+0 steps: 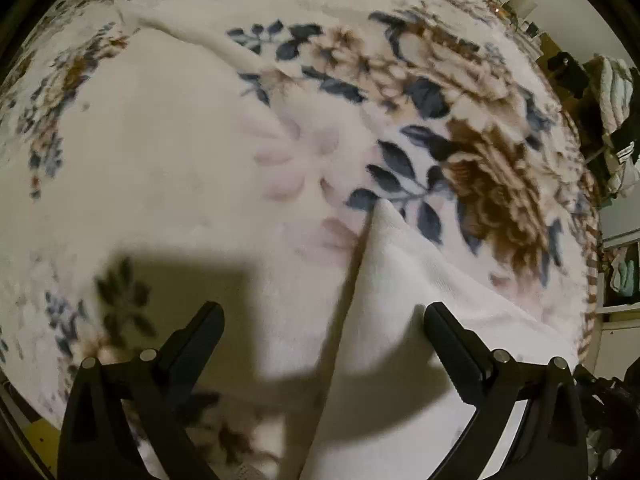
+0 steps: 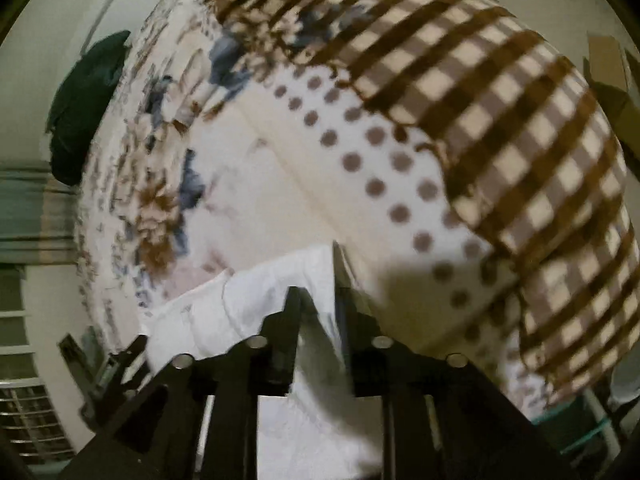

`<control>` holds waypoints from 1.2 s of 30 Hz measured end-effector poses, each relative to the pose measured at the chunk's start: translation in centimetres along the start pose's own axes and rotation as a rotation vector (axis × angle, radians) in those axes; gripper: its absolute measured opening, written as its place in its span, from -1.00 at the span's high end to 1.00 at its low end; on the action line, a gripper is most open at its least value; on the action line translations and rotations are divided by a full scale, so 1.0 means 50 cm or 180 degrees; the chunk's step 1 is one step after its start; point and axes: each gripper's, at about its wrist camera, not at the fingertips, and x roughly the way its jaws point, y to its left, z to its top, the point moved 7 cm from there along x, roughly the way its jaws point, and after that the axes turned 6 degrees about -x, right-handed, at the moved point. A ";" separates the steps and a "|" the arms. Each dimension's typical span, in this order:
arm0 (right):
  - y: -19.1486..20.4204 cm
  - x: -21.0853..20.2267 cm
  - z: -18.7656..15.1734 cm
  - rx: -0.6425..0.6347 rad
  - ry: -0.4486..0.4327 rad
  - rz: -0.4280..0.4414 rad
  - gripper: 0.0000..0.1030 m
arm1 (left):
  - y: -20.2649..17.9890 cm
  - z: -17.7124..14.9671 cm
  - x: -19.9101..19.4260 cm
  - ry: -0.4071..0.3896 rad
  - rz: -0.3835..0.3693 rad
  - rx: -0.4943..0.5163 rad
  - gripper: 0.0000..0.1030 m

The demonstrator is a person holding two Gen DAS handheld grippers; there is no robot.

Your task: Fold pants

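Right gripper [image 2: 320, 300] tight on white pants [image 2: 264, 292]

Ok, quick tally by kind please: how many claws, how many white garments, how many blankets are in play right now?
Claws: 2, the left claw open over the cloth, the right claw shut on it
White pants: 1
Floral blanket underneath: 1
Total: 4
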 end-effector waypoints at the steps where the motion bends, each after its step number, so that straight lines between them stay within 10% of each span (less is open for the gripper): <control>1: 0.000 -0.014 -0.009 -0.0022 -0.0043 0.0001 0.32 | 0.002 -0.008 -0.011 -0.0021 0.0012 0.0012 -1.00; 7: -0.006 -0.070 -0.139 -0.0337 -0.0008 -0.0259 0.19 | 0.040 -0.129 -0.021 0.0148 0.0111 -0.0010 -1.00; 13: -0.013 0.042 -0.270 -0.0155 0.0483 0.0224 0.04 | 0.088 -0.204 0.040 0.0378 0.0029 -0.0159 -1.00; 19: -0.025 0.040 -0.280 0.0131 0.0255 0.0580 -0.22 | 0.095 -0.190 0.035 0.0512 -0.0240 -0.0304 -1.00; 23: -0.046 0.049 -0.303 0.0158 0.0282 0.0709 -0.76 | 0.086 -0.190 0.024 0.0517 -0.0558 -0.0409 -1.00; 31: -0.027 0.128 -0.283 -0.0147 0.0156 0.0730 -0.88 | 0.046 -0.208 0.042 0.0446 -0.0631 -0.0141 -1.00; 36: 0.019 0.129 -0.282 -0.0041 0.0198 0.1301 -0.84 | 0.042 -0.209 0.042 0.0452 -0.0779 -0.0045 -1.00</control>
